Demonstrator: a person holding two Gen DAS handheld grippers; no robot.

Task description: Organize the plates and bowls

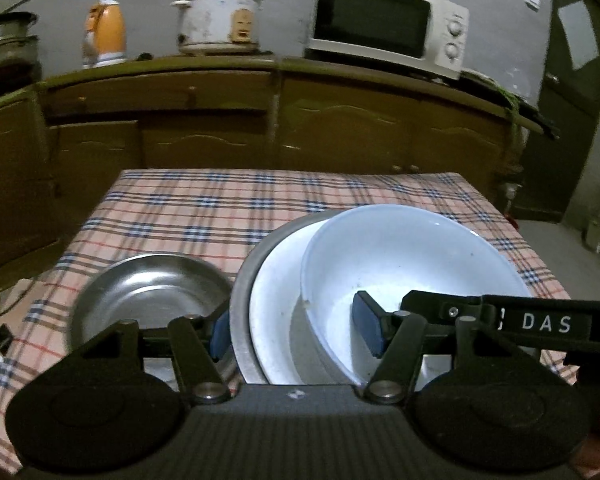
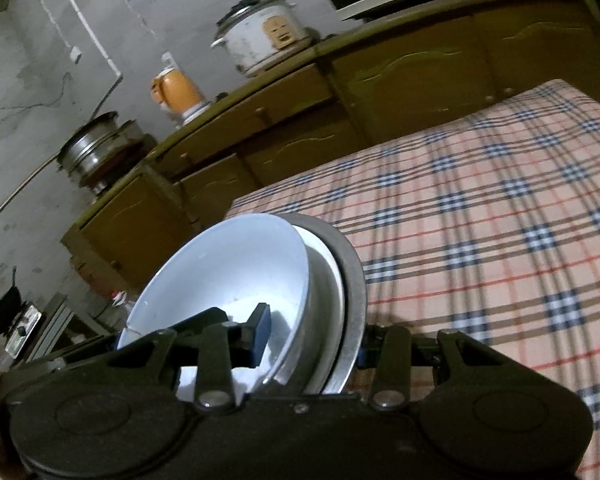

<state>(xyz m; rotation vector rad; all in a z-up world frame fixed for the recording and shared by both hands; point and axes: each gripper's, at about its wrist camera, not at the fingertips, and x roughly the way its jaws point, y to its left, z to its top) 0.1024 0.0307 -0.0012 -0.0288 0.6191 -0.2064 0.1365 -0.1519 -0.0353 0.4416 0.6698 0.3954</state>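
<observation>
A stack of dishes is held above the checked tablecloth (image 1: 204, 216): a white bowl (image 1: 404, 264) inside a white plate (image 1: 278, 320) inside a steel plate (image 1: 244, 288). My left gripper (image 1: 296, 330) is shut on the stack's near rim, one pad inside the bowl, the other outside the steel plate. My right gripper (image 2: 312, 338) is shut on the same stack (image 2: 228, 276) from the other side, and its arm shows in the left wrist view (image 1: 540, 320). A steel bowl (image 1: 152, 292) lies on the cloth at the left.
A wooden cabinet (image 1: 260, 120) runs behind the table, with a microwave (image 1: 388, 24), a rice cooker (image 1: 220, 16), an orange flask (image 1: 104, 28) and steel pots (image 1: 8, 40) on it. A door (image 1: 572, 80) stands at the right.
</observation>
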